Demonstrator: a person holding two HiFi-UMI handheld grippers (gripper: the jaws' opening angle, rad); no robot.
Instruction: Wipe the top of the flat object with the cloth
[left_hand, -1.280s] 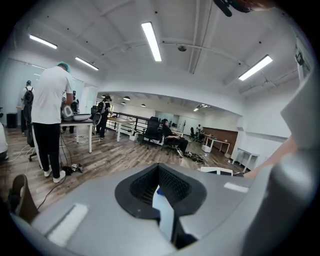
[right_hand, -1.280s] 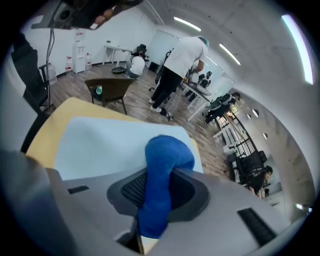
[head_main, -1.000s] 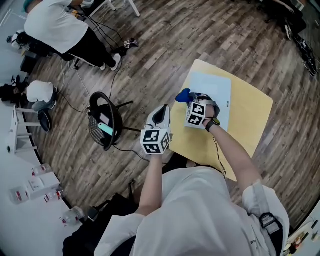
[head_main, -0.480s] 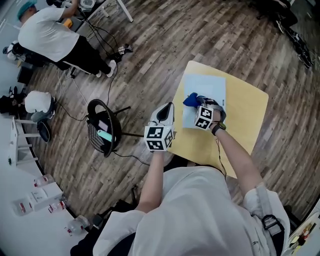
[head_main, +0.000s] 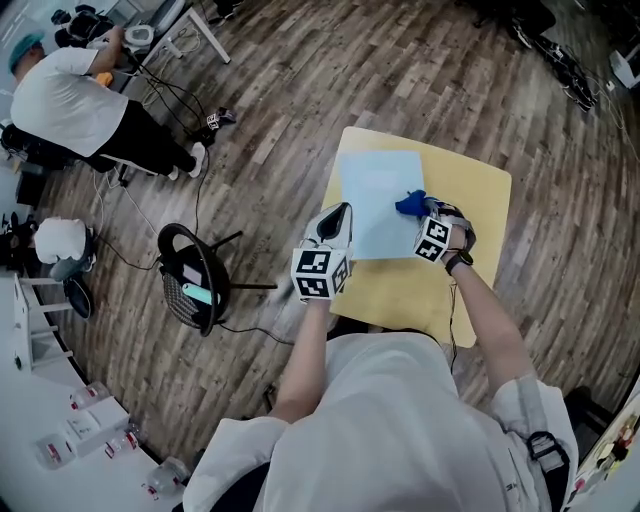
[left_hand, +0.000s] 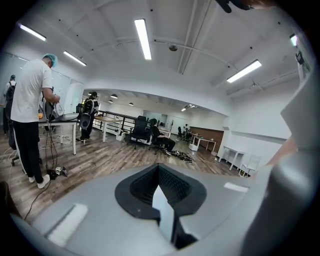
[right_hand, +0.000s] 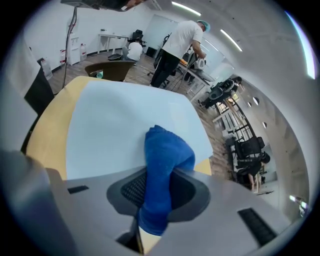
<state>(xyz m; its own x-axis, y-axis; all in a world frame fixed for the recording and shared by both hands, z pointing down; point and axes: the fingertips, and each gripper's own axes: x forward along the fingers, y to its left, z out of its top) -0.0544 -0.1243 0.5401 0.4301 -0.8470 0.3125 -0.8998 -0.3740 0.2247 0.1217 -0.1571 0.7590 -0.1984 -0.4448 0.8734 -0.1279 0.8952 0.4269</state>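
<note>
1. Overhead, the head view shows a person in a white top holding a claw in each hand at a square yellow worktop (head_main: 480, 205), which stands on a wood-plank floor (head_main: 300, 90).
2. A pale blue flat object (head_main: 372, 195) lies on the worktop, covering much of its left side.
3. The right claw (head_main: 418, 213) holds a blue cloth (head_main: 408, 204) against the flat object near its right edge.
4. Only the right gripper view shows the grip clearly. The jaws are closed on the cloth, which bulges out in front of them and rests on the pale blue surface.
5. The left claw (head_main: 336, 214) is held at the worktop's left edge, apart from the cloth.
6. Only the left gripper view shows its jaws. They are pressed together with nothing between them, and they point out across an office room rather than down.
7. A round black mesh basket (head_main: 188, 275) stands on the floor, left of the worktop. A teal item (head_main: 200, 295) lies inside it, too small to identify.
8. Another person (head_main: 60, 100), in a white top and teal cap, is at the far left.
</note>
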